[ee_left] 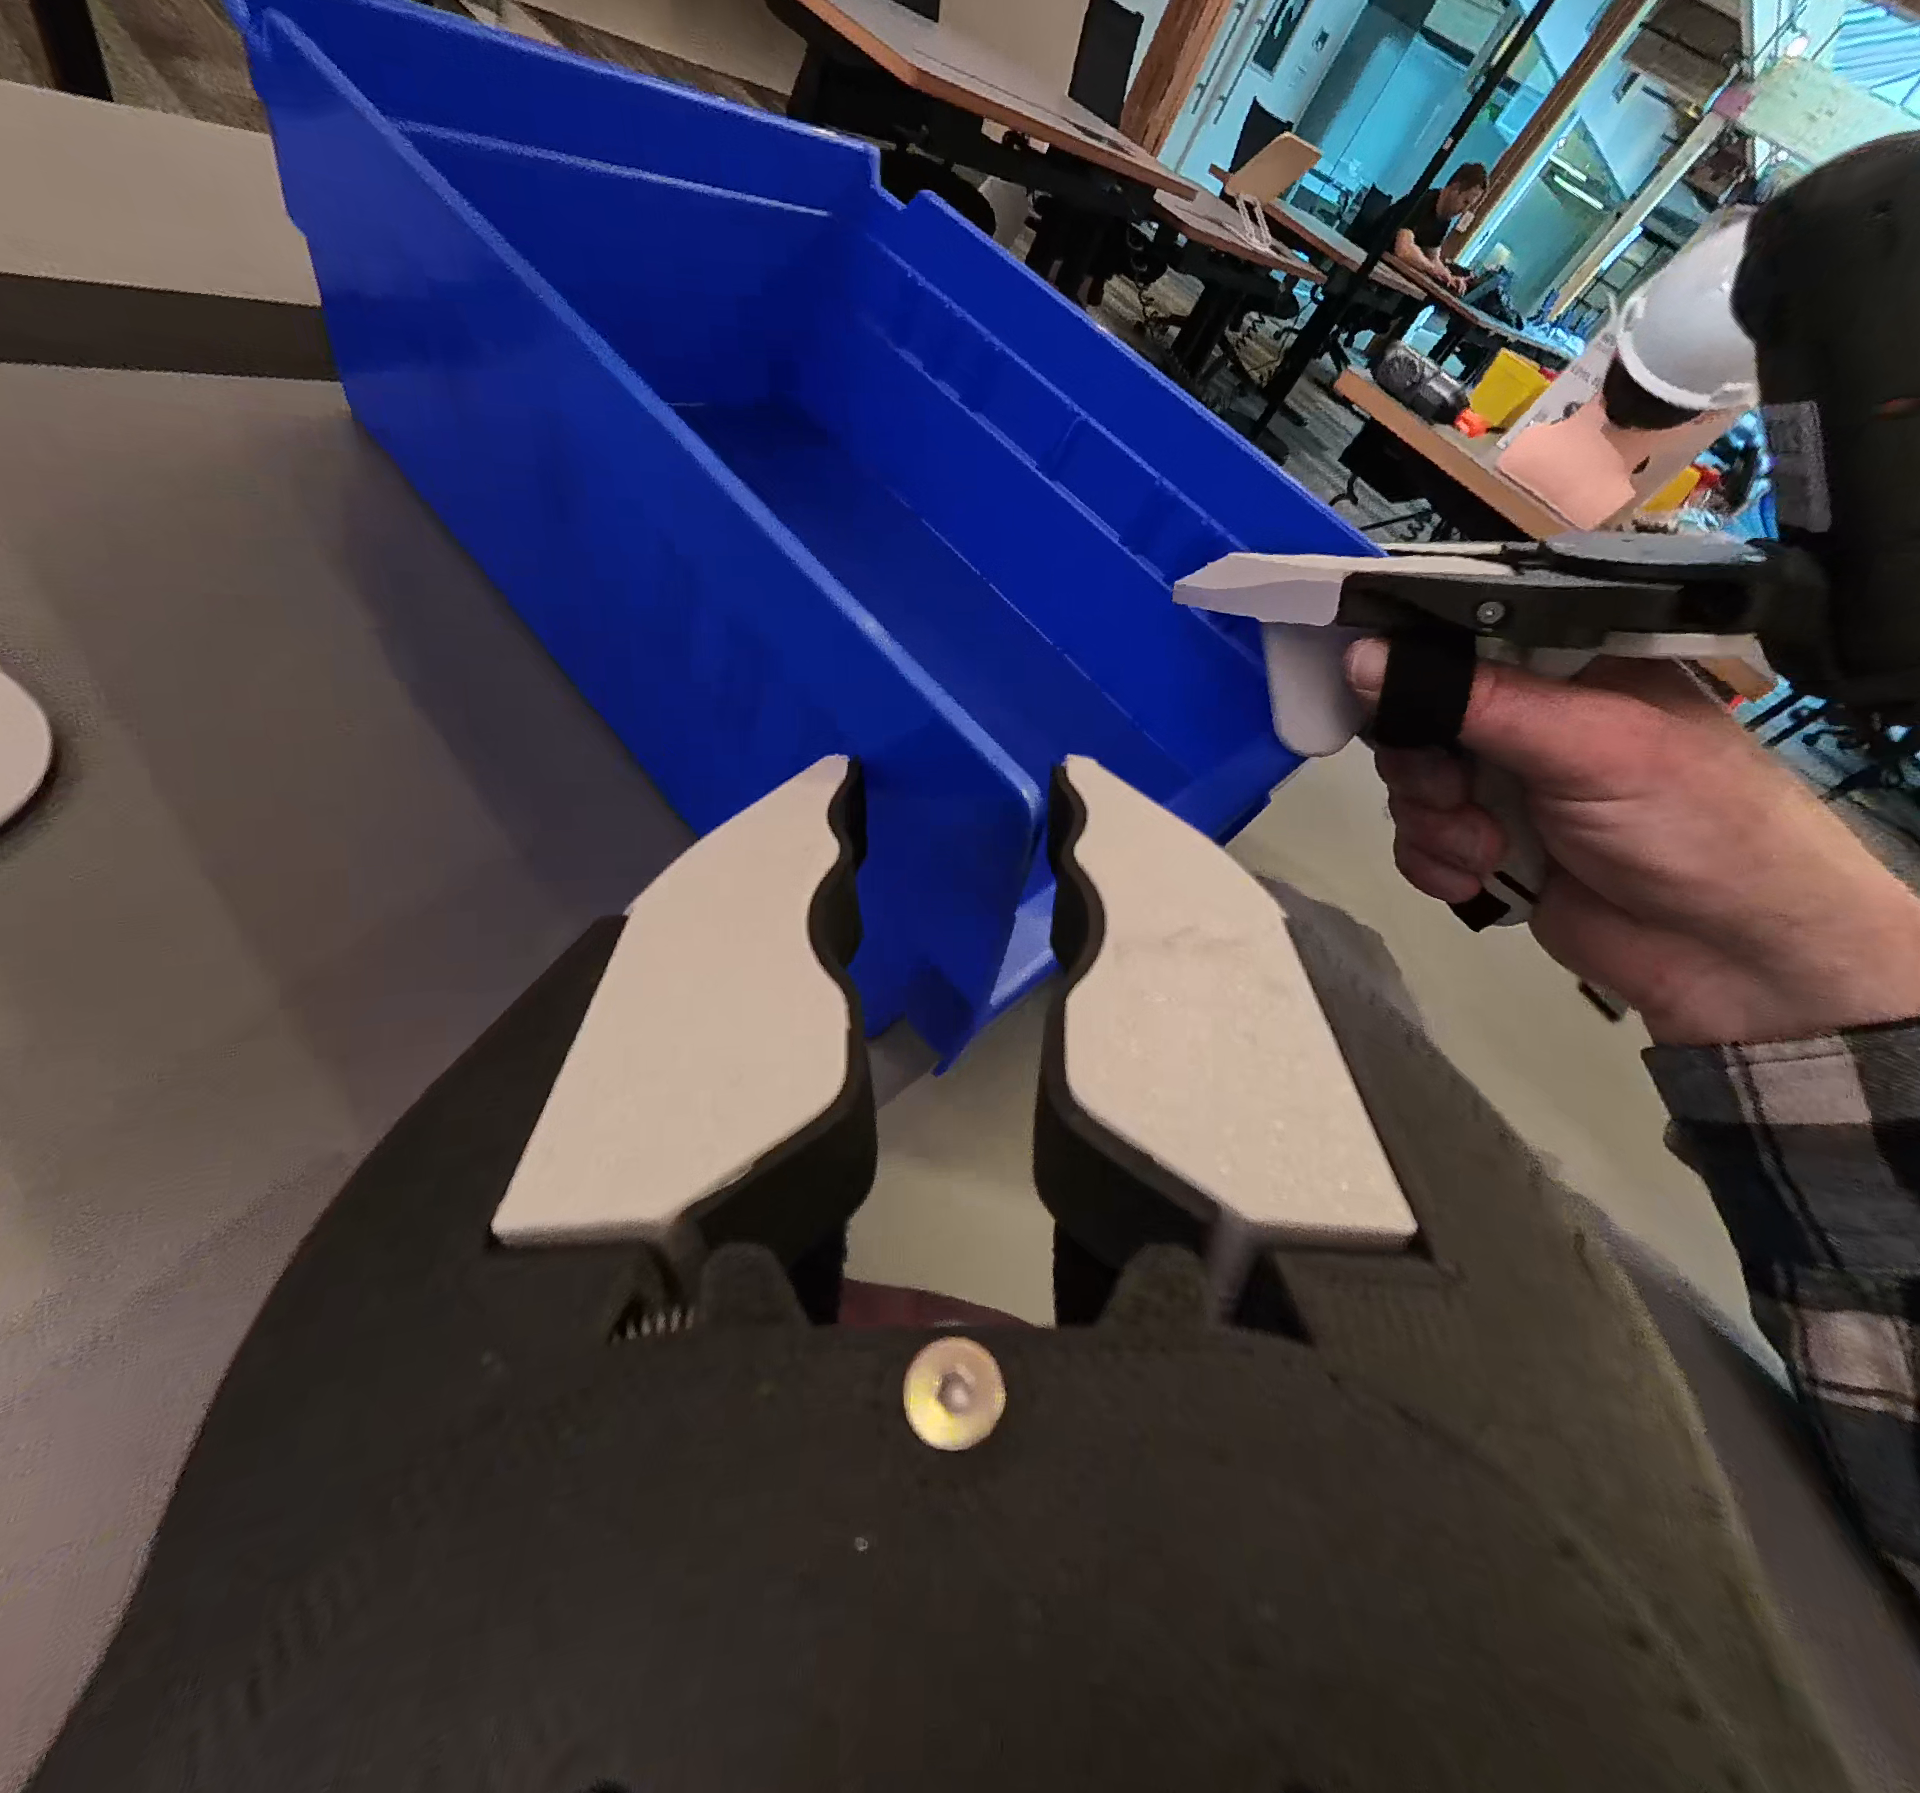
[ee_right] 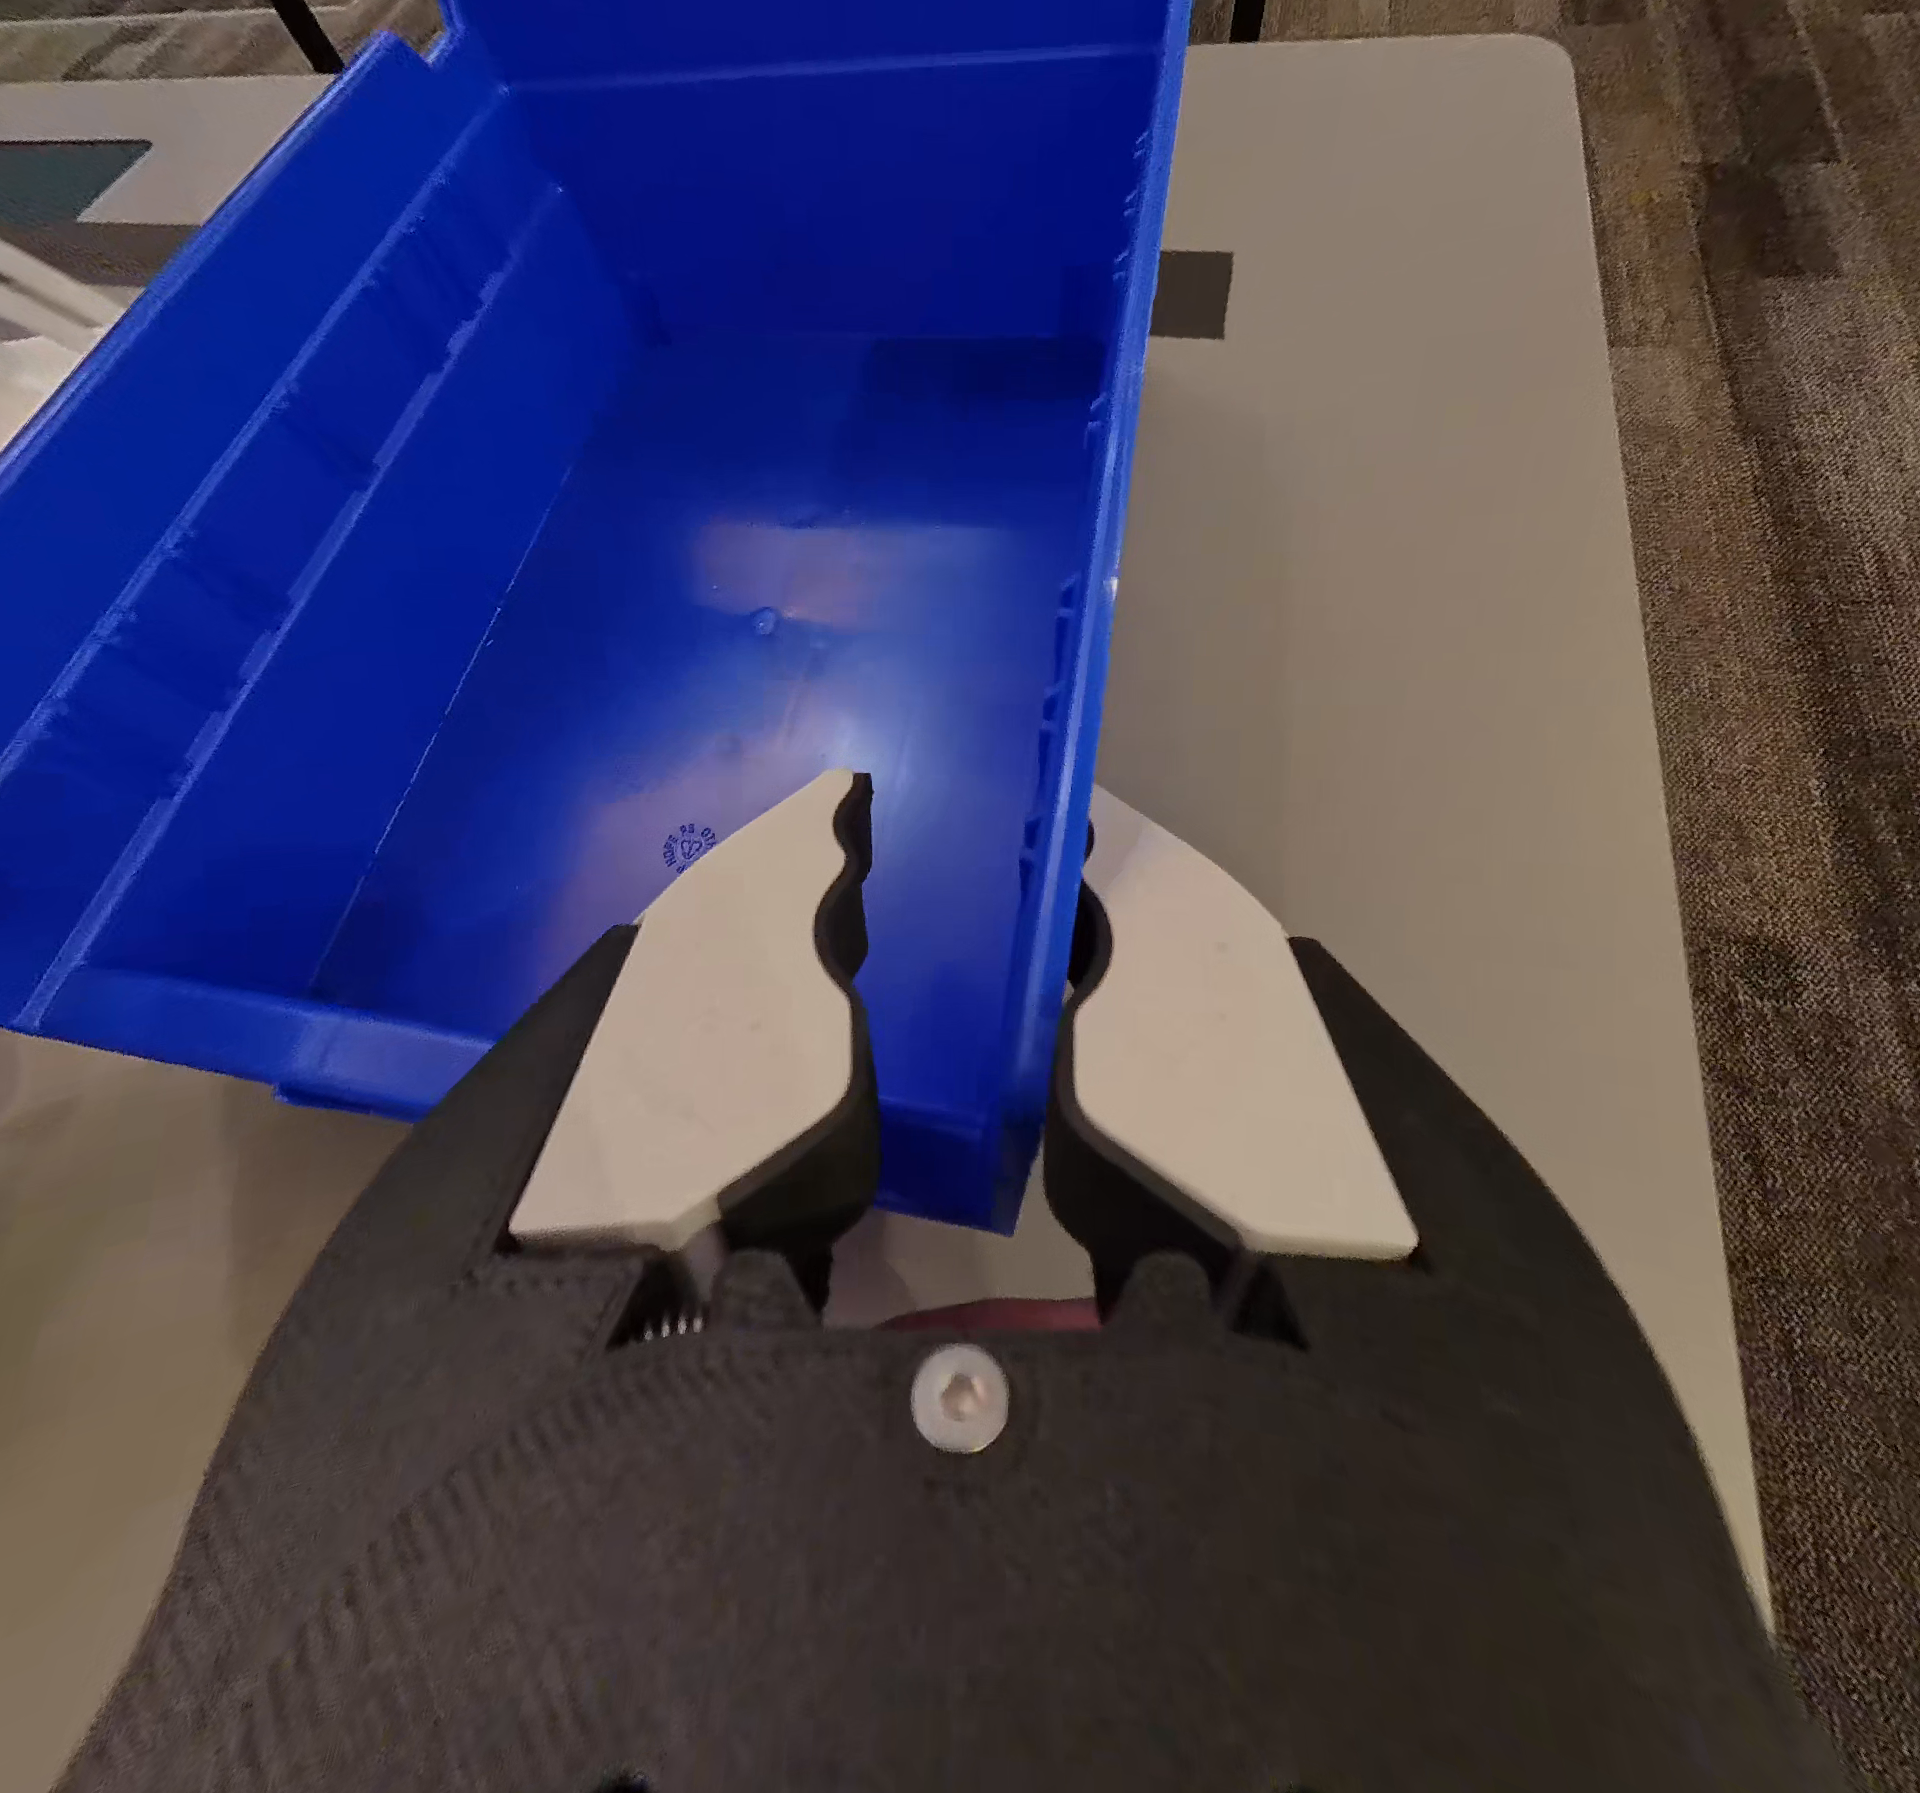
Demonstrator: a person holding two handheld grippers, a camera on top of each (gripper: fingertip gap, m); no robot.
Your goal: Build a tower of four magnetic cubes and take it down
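Right wrist view shows a blue bin (ee_right: 644, 517) on a grey table (ee_right: 1403, 600), its floor bare: no magnetic cubes can be seen here or in the other view, so where they are I cannot tell. The right gripper (ee_right: 966, 808) straddles the bin's right wall near the front corner, one finger (ee_right: 727, 1016) inside and the other outside, partly hidden behind the wall. Its jaws stand apart, and whether either finger touches the wall is unclear; it grips nothing that I can see. My guess is that it is placed to take that wall and steady or move the bin.

Left wrist view looks along the bin (ee_left: 644, 455) from its opposite front corner. The left gripper (ee_left: 951, 787) hovers low over the table (ee_left: 260, 704), jaws apart and empty, the bin's near corner showing in the gap, contact uncertain. The right gripper (ee_left: 1236, 642) shows side-on at the far wall, held by a hand (ee_left: 1621, 829) in a plaid sleeve (ee_left: 1829, 1224). Both tools seem set on opposite sides of the bin, perhaps to handle it together
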